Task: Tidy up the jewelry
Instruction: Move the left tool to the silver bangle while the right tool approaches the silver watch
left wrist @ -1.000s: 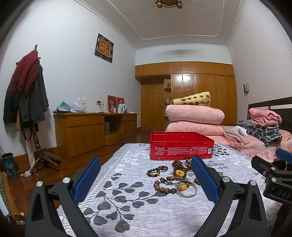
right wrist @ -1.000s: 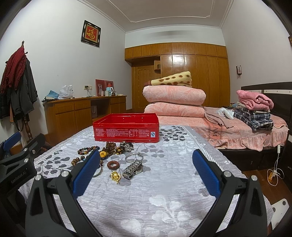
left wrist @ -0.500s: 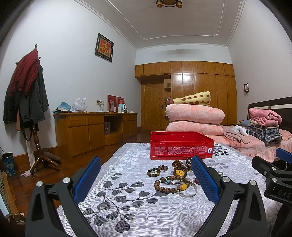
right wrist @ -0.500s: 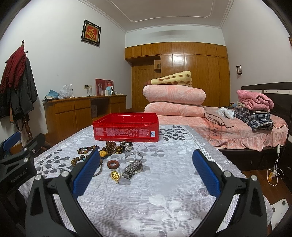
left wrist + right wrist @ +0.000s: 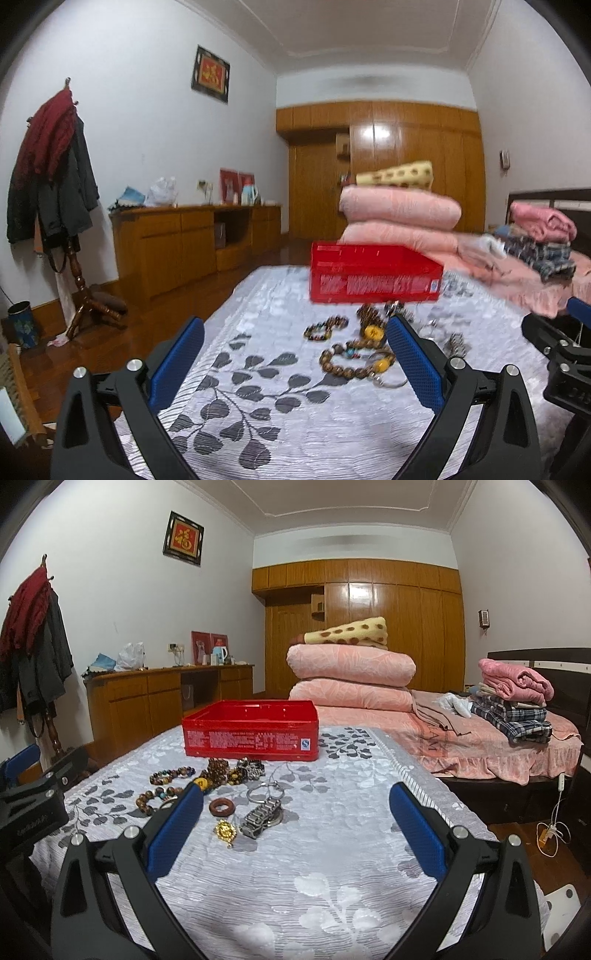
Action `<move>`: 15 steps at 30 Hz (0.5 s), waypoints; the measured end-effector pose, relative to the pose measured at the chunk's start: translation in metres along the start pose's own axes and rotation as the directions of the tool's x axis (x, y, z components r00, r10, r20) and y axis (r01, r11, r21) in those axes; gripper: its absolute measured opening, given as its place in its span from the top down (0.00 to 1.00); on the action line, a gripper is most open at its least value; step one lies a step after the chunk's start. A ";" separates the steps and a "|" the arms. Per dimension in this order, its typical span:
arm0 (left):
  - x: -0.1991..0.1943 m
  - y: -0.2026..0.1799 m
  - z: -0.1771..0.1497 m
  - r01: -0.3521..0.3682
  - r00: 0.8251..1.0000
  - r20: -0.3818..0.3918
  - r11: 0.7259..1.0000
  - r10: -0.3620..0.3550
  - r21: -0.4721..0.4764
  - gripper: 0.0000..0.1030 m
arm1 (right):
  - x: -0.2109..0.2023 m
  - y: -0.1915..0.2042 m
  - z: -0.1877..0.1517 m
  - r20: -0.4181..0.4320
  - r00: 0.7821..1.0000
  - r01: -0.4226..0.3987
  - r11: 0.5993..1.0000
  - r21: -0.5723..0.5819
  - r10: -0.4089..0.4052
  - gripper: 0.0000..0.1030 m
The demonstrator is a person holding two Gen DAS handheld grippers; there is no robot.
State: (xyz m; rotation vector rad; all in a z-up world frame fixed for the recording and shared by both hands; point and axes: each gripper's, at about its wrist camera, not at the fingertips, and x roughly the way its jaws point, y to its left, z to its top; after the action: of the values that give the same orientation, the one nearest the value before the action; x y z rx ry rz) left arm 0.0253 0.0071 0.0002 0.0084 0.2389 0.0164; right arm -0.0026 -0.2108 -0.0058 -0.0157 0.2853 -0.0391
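A red tin box [image 5: 251,734] stands open on the leaf-patterned tablecloth [image 5: 332,849]; it also shows in the left wrist view [image 5: 373,273]. In front of it lies a cluster of jewelry: bead bracelets [image 5: 171,775] [image 5: 351,363], a brown ring [image 5: 222,806], a gold pendant [image 5: 226,830], a metal watch band [image 5: 260,816]. My left gripper [image 5: 295,362] is open and empty, above the cloth left of the beads. My right gripper [image 5: 295,827] is open and empty, its left finger beside the brown ring.
A wooden sideboard [image 5: 177,243] and a coat stand [image 5: 55,177] stand at the left. A bed with folded pink quilts [image 5: 351,679] and clothes [image 5: 513,701] lies behind and right of the table. The other gripper shows at the view's edge [image 5: 33,805].
The left wrist view has shifted and blurred: the left gripper is moving, with the box and beads now a little further right and higher in its view. The right gripper has barely moved.
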 end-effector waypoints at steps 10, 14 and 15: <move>0.044 0.002 0.003 0.056 0.963 -0.262 0.998 -0.061 -0.026 0.06 | 0.038 0.000 0.012 -0.207 0.976 -0.054 0.998 0.033 0.060 0.12; 0.058 -0.008 0.000 0.076 0.943 -0.325 0.997 -0.071 0.002 0.13 | 0.061 0.004 0.013 -0.305 0.949 -0.067 0.997 0.038 0.075 0.23; 0.062 -0.011 -0.001 0.089 0.935 -0.344 0.996 -0.082 0.003 0.15 | 0.067 0.004 0.013 -0.330 0.940 -0.071 0.996 0.046 0.083 0.24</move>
State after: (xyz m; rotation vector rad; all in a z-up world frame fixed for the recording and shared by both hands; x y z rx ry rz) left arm 0.0851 -0.0024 -0.0154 0.0134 0.5905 -0.0717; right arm 0.0651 -0.2092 -0.0126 0.0355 0.6228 0.0322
